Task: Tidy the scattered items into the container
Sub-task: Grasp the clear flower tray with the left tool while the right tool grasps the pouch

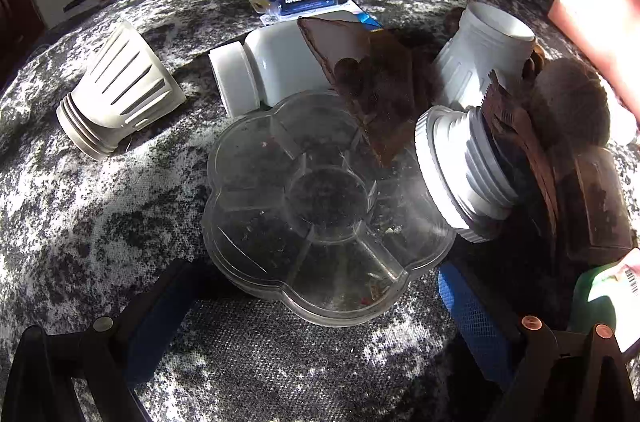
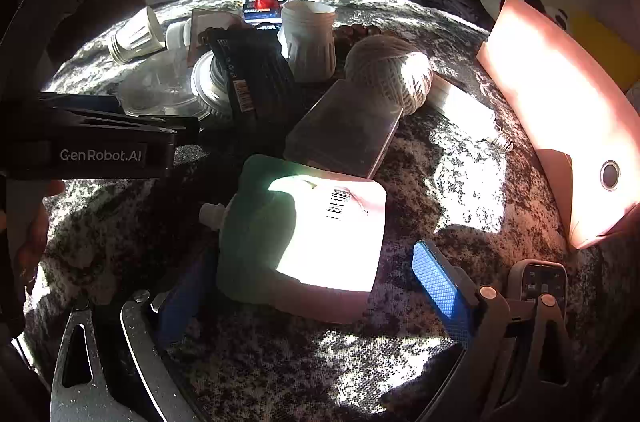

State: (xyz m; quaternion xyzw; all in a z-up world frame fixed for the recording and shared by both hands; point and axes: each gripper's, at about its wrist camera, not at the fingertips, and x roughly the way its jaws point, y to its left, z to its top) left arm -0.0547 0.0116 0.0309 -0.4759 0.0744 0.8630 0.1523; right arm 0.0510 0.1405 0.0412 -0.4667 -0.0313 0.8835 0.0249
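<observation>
1. Left gripper (image 1: 316, 322): lower edge of the left wrist view, jaws spread wide with nothing between them, set either side of the near rim of the container.
2. Right gripper (image 2: 316, 302): lower edge of the right wrist view, jaws spread wide, straddling a green spouted pouch (image 2: 304, 238) without visibly pressing it.
3. Container: clear flower-shaped divided tray (image 1: 320, 206), centre of the left view; compartments hold only crumbs.
4. Scattered items: ribbed white cup (image 1: 120, 90) at left; white jar (image 1: 272, 66) above the tray; brown packet (image 1: 372, 82) leaning over its rim; threaded white fitting (image 1: 460, 170) at right; ball of twine (image 2: 388, 70), upper centre of the right view.
5. Risk, judged: the leaning packet and fitting crowd the tray, so a careless drop could topple them; the limp pouch may sag and slip from the pads.
</observation>
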